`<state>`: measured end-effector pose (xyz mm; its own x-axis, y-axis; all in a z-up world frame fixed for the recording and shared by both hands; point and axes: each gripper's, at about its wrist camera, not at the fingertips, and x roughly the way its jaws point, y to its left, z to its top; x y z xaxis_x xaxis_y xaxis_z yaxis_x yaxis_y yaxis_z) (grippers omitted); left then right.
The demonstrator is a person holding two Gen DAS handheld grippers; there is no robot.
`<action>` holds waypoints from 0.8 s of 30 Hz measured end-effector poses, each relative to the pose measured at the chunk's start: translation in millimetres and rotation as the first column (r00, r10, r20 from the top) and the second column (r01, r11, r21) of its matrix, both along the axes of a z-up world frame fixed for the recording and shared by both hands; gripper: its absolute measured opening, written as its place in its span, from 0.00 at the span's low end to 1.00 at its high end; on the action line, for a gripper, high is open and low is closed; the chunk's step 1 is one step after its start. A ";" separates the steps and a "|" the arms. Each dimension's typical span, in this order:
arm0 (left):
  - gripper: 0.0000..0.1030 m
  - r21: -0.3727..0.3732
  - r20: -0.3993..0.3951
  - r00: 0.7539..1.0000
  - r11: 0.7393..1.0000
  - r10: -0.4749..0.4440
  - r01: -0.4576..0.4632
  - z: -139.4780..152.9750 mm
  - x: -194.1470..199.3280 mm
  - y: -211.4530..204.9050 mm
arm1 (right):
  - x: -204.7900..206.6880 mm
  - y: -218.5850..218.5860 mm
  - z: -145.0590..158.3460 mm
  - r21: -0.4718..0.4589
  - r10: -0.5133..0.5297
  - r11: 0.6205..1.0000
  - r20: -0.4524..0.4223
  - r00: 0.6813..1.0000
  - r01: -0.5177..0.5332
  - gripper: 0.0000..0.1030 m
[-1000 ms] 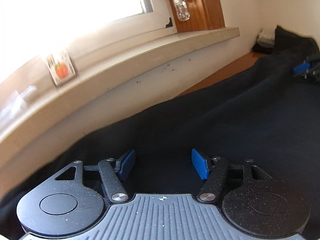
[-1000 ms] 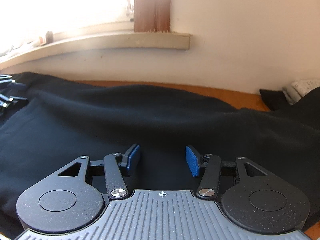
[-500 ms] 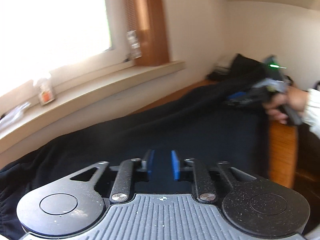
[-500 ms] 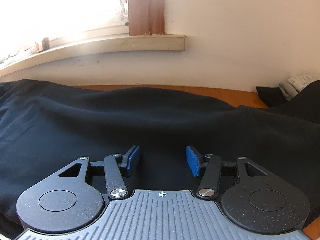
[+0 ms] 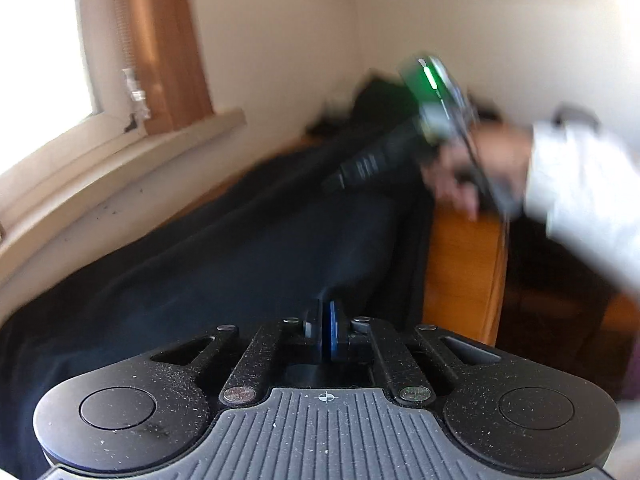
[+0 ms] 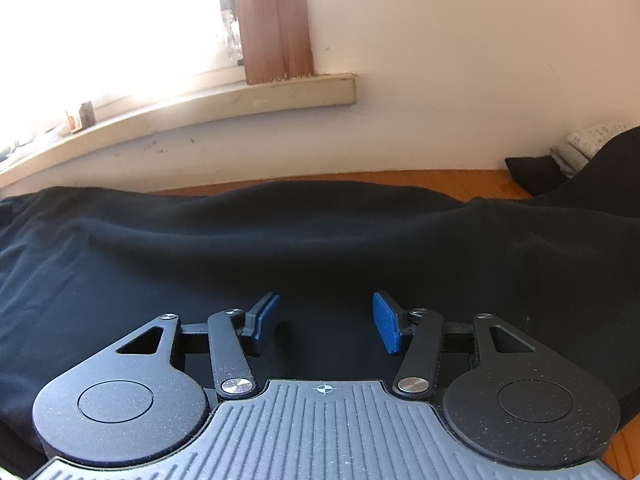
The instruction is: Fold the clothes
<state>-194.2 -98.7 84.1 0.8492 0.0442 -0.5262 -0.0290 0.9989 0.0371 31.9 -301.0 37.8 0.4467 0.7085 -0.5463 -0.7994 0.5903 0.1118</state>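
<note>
Left gripper (image 5: pixel 325 330) has its pads together, apparently pinching a ridge of the black garment (image 6: pixel 320 240), though blur leaves the hold uncertain. Right gripper (image 6: pixel 326 322) stands with jaws apart over the cloth, holding nothing. Garment lies spread across the wooden table (image 6: pixel 480 184) below the window sill (image 6: pixel 240 100). Judgement: no completed fold is visible; folding is at its start, nearly all remaining.

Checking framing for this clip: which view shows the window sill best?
The right wrist view: the window sill runs sharp across the frame above the black garment. In the left wrist view the sill is blurred and seen at a slant, at the left.
</note>
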 end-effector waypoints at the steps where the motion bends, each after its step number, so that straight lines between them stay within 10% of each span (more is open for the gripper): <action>1: 0.04 -0.073 0.039 0.999 0.997 0.033 -0.030 4.4 -4.0 13.2 | -0.3 -0.3 0.3 0.001 -0.001 1.000 0.001 1.000 0.001 0.51; 8: 0.13 -0.204 -0.104 0.988 0.969 0.118 -0.137 -19.4 17.0 70.8 | -0.8 -2.6 1.3 0.007 -0.005 1.000 -0.001 1.000 0.005 0.51; 17: 0.47 -0.132 -0.045 0.981 0.972 0.188 -0.193 -11.3 -9.2 64.2 | 0.9 -3.0 -0.8 -0.010 -0.003 1.000 0.010 1.000 0.003 0.51; 24: 0.48 -0.122 0.046 0.972 0.967 0.231 -0.224 9.6 -28.0 64.6 | 1.0 -3.2 -0.4 -0.015 -0.003 1.000 0.013 1.000 0.003 0.52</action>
